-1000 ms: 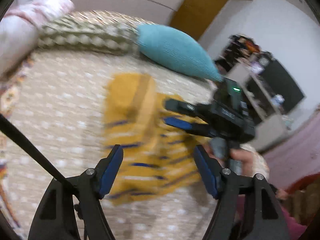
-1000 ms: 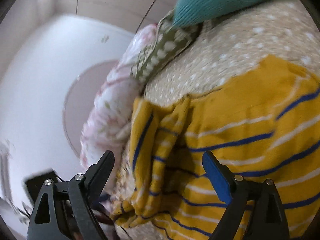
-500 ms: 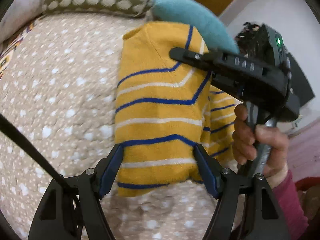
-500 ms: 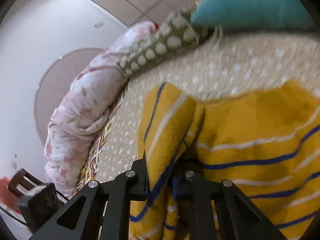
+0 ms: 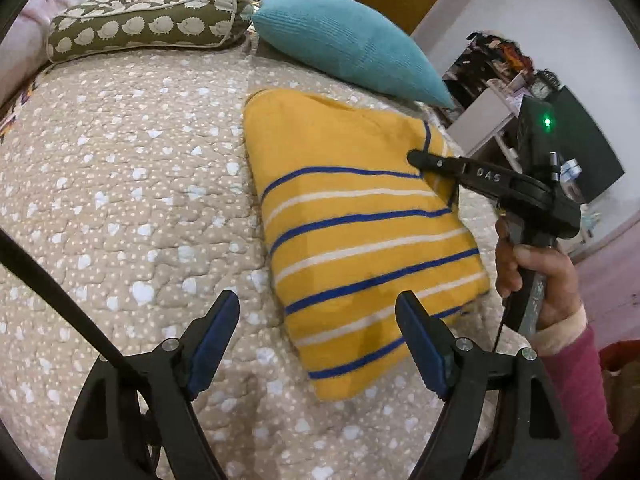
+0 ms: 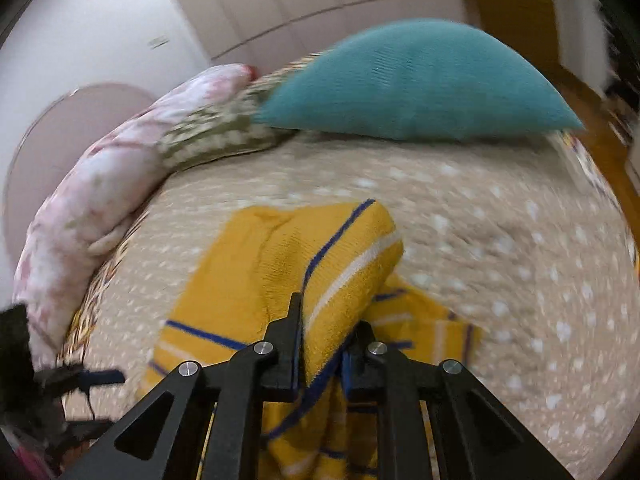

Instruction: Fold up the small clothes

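- The bolster with the sheep print (image 5: 148, 28) and the floral quilt roll (image 6: 100, 196) close off the far left of the bed (image 5: 120, 168). The spotted cover in front of them is bare, so the widest free room for moving lies on that side.
- The left gripper (image 5: 318, 342) hovers over the near edge of the cloth. Its fingers (image 5: 214, 338) stand wide with nothing between them, and its jaws have just been opening further. In my judgement it is free to pin or smooth the near hem while the other side is laid over.
- The yellow striped sweater (image 5: 360, 232) lies mid-bed, already folded into a narrow panel. Its left edge looks straight and its near corner points toward the left gripper.
- The right gripper (image 5: 420, 158) has its fingers closed narrowly on a flap of the sweater, seen bunched between them in the right wrist view.
- To do this step well, I would carry that flap low and level, and lay its edge along the panel's right edge. Let go only once the stripes line up; a slack flap may crease or slide off.
- The teal pillow (image 5: 352, 52) sits just beyond the sweater's far end, so there is little room to push the cloth forward.
- The bed's right edge is near the sweater, with furniture beyond it; keep the fold from drifting that way.
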`<state>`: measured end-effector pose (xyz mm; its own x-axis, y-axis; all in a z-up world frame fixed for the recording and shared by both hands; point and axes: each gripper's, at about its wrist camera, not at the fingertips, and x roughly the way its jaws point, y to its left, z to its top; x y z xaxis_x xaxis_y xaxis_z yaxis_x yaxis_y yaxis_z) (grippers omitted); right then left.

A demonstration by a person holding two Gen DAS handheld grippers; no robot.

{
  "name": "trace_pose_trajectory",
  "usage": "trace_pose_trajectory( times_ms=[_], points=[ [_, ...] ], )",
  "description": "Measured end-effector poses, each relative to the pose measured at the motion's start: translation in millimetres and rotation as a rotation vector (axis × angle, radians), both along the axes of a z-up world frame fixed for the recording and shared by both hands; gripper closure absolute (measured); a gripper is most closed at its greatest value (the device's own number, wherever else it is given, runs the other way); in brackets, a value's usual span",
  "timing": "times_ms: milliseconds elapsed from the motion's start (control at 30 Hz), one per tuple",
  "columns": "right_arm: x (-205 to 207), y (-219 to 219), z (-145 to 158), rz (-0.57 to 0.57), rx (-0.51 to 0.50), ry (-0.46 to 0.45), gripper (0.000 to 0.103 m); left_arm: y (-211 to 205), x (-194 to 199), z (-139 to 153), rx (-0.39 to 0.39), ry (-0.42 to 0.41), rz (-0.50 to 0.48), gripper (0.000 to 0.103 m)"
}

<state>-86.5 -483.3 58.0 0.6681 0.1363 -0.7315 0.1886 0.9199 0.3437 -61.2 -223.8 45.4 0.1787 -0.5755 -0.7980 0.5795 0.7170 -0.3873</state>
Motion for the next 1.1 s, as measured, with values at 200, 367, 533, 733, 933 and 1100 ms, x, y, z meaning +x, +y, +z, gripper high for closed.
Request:
trace_pose_trajectory(
  times_ms=[200,367,533,733,933,1100],
  points=[
    [-3,-1,-11,-0.051,-0.067,0.043,0.086,-27,3,-24,0.108,-0.023,-0.004,0.024],
    [-35,-1,11,-0.136,-0.020,0.004,0.024,-20,4,-33,0.099,-0.008,0.021,0.023],
    [-51,25,-15,-0.060,-0.031,0.076,0.030,-22,-4,-32,0.113,-0.039,0.036,0.021],
    [-73,41,-8,-0.027,-0.155,0.030,0.086,-22,-21,-26,0.119,-0.060,0.068,0.019],
    [-77,33,-28,-0.088,-0.186,0.086,0.087,-30,-29,-26,0.150,-0.104,0.070,0.017],
    [-85,22,-12,-0.174,-0.085,0.057,0.034,-30,-28,-24,0.159,-0.109,0.078,0.017]
  ],
)
